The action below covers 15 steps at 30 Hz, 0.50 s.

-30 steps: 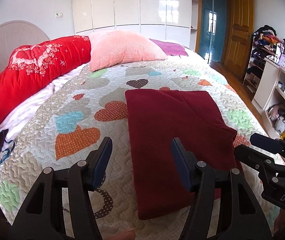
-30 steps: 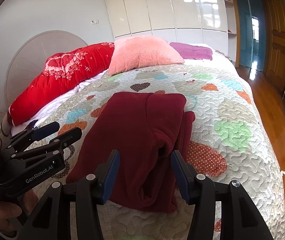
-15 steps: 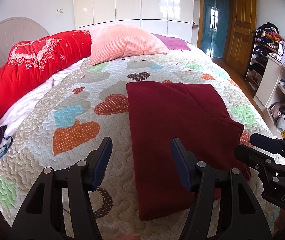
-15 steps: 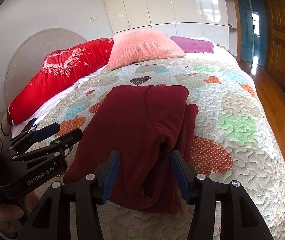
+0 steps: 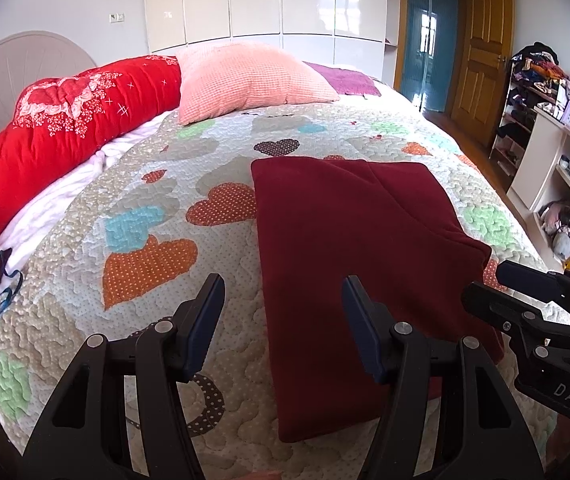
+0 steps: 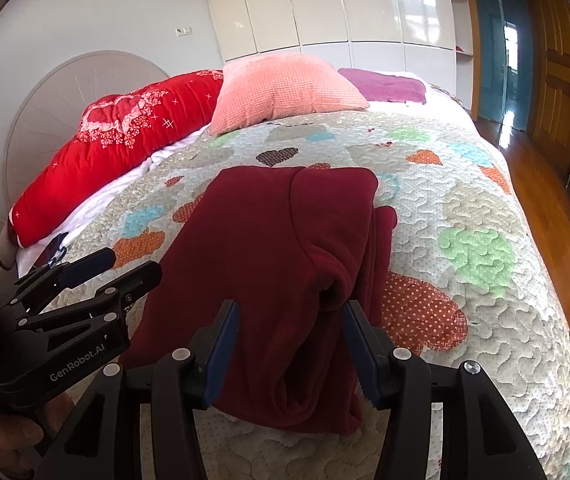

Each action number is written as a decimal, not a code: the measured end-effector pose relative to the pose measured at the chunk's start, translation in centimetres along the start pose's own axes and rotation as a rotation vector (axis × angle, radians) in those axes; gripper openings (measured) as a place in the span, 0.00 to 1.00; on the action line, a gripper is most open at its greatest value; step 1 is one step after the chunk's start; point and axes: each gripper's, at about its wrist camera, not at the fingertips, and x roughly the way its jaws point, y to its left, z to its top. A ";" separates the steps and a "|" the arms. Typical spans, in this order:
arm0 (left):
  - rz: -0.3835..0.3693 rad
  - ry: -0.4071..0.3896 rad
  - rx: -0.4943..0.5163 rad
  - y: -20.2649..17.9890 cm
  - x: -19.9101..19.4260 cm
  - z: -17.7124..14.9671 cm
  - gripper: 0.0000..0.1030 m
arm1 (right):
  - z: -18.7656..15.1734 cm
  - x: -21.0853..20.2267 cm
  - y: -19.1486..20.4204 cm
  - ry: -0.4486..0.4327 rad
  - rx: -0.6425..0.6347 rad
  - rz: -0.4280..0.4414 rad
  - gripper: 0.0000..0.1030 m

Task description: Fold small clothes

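Left wrist view: maroon garment folded lengthwise near bed's foot edge; cross-fold pending, prob. Left gripper & right gripper jaws wide, empty.

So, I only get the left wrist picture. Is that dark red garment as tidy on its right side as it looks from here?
Observer: No. The right wrist view shows the dark red garment bunched into a loose roll along its right edge, with another layer poking out beside it.
Operator: Is the other tool gripping that roll?
Observer: No. The right gripper has its fingers apart at the garment's near end and clamps nothing.
Operator: Who holds the tool I'm looking through?
Observer: A hand shows beneath the left gripper, at the bottom left corner of the right wrist view.
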 end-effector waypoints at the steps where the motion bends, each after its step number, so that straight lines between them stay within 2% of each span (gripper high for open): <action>1: 0.002 -0.003 -0.001 0.0 0.0 0.0 0.59 | 0.1 0.0 0.0 0.000 0.001 -0.001 0.50; 8: 0.001 0.011 -0.014 0.2 0.3 -0.3 0.59 | 0.0 0.4 -0.2 0.003 0.017 0.000 0.55; 15: 0.000 0.014 -0.013 0.3 0.4 -0.3 0.59 | 0.1 0.7 -0.3 0.007 0.016 0.001 0.56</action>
